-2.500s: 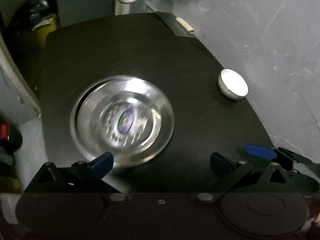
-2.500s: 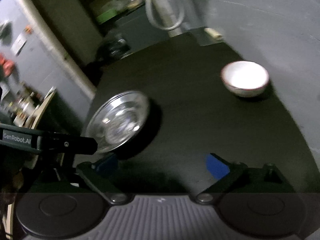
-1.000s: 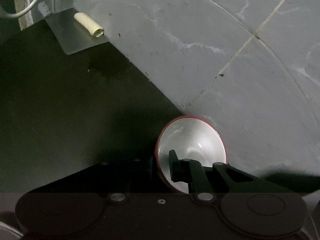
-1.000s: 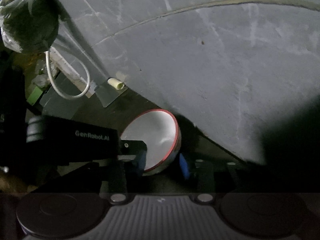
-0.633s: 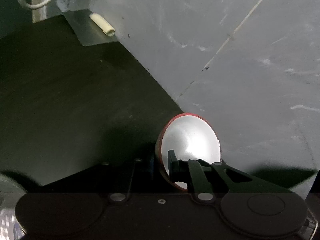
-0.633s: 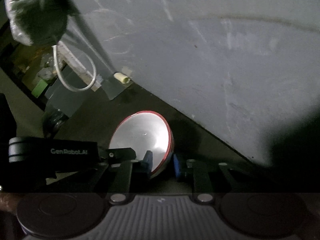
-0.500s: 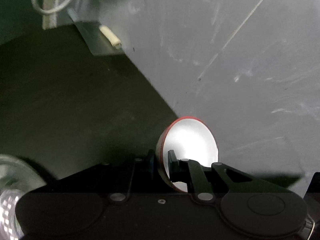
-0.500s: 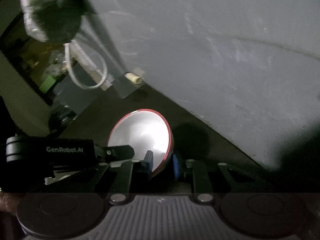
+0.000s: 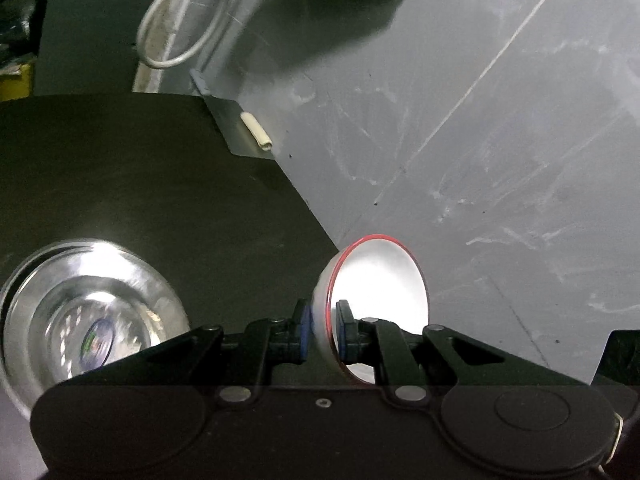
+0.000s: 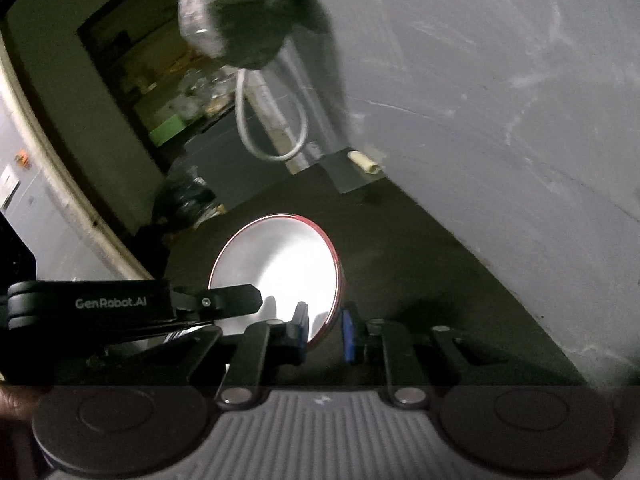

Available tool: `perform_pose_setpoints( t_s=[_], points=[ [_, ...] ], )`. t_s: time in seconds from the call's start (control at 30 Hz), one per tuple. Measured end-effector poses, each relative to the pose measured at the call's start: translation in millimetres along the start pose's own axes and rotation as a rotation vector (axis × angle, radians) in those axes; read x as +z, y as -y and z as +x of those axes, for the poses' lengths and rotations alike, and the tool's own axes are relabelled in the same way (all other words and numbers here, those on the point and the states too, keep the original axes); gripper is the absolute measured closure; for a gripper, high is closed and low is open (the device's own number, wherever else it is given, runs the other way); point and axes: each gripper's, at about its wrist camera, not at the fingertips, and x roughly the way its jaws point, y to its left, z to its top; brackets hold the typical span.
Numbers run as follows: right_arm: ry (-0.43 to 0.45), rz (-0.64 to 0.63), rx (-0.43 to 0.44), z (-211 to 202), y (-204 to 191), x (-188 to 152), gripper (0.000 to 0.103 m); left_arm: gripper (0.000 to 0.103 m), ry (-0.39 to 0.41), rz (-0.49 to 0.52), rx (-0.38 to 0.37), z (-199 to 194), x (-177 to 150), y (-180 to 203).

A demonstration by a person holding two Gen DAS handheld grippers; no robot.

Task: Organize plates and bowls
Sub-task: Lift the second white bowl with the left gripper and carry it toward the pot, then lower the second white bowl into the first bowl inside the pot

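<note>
Both grippers [image 9: 322, 334] [image 10: 325, 334] clamped on bowl [image 9: 380, 280]

Dark matte black tabletop [image 9: 140, 200] set against a scuffed grey wall [image 9: 500, 140], a white looped cable [image 9: 176, 28] hung at the corner, a small cream tube [image 9: 256, 136] laid on a grey patch, dim clutter seen beyond.

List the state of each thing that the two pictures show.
Red-rimmed bowl: tilted, rim pinched by both grippers.
Left gripper: shut on the bowl's rim.
Right gripper: shut on the bowl's rim.
Steel plate: lying on the black table.
White cable: hanging in a loop.
</note>
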Motion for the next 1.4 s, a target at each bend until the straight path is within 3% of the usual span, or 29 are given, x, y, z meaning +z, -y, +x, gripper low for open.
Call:
perform_pose_setpoints(
  t_s=[0.23,0.8,1.4],
  points=[
    [-0.044,-0.136,0.07,-16,-41,-7,0.084,0.089,0.092,-0.061,-0.012,-49,-27,-23],
    [-0.222,-0.38,0.224,-17,-135,-45,0.084,0.09,0.187,-0.219,0.09,-136,-94,-82],
    [-0.41,-0.435,0.324,5,-160,-71,0.084,0.091,0.111,-0.303,0.192,-164,-137,-105]
  ],
)
